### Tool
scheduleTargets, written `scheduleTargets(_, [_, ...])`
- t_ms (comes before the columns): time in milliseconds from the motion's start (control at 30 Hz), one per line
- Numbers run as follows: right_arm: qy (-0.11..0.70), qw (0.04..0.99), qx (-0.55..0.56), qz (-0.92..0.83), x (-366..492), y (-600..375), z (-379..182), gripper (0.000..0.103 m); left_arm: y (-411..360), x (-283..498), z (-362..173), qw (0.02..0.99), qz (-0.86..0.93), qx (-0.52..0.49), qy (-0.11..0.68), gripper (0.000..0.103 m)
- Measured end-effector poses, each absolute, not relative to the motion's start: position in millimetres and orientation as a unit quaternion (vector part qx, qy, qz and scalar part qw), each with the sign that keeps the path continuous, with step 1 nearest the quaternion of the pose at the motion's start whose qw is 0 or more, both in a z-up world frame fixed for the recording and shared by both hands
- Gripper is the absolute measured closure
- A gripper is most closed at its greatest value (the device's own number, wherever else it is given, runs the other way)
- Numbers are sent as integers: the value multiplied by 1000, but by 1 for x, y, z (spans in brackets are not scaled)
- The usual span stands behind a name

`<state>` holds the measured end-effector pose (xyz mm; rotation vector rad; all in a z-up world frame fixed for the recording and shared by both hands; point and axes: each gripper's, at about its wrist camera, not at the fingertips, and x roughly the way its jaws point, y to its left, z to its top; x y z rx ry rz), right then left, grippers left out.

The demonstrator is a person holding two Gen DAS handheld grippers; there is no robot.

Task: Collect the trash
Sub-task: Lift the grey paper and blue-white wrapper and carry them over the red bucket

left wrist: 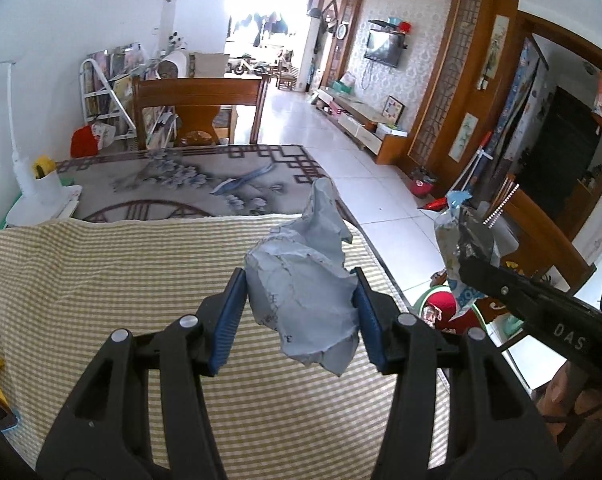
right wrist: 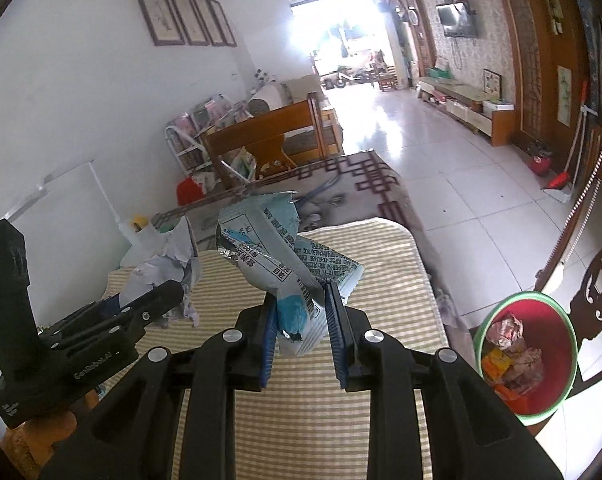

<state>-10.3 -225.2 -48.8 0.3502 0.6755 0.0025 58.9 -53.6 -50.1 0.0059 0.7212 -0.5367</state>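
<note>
The crumpled paper point(left wrist: 305, 280) is a grey-blue ball. It sits right between the two blue pads of the left claw point(left wrist: 301, 312), and both pads press on its sides. So the left claw is gripping the paper and holding it up in the air, above the striped cloth point(left wrist: 101, 280) on the bench point(left wrist: 173, 184).

The snack wrapper point(right wrist: 289, 264) is blue and white with small print on it. Its lower end is squeezed between the pads of the right claw point(right wrist: 301, 320), which is nearly closed and pinching it tight. The rest of the wrapper sticks up above the pads. It is also in the air, over the same cloth.

Both pieces of trash are picked up, so I think the step now is carrying them to the bin. The red bin point(right wrist: 557, 320) with a green rim stands on the floor, down past the right edge of the bench. It already has some wrappers inside.

Next, each claw needs to move over the bin's open top and then let go. The right claw is nearer to the bin. The left one has farther to go. The paper is light and could slip or drift, so it should drop from right over the bin.
</note>
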Motion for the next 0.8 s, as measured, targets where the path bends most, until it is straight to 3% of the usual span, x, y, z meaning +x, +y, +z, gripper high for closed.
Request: scheduleTargets(800, [334,921,200,-20,-51,-283,-59,80,-118,27,-56,891,-275,23,362,53])
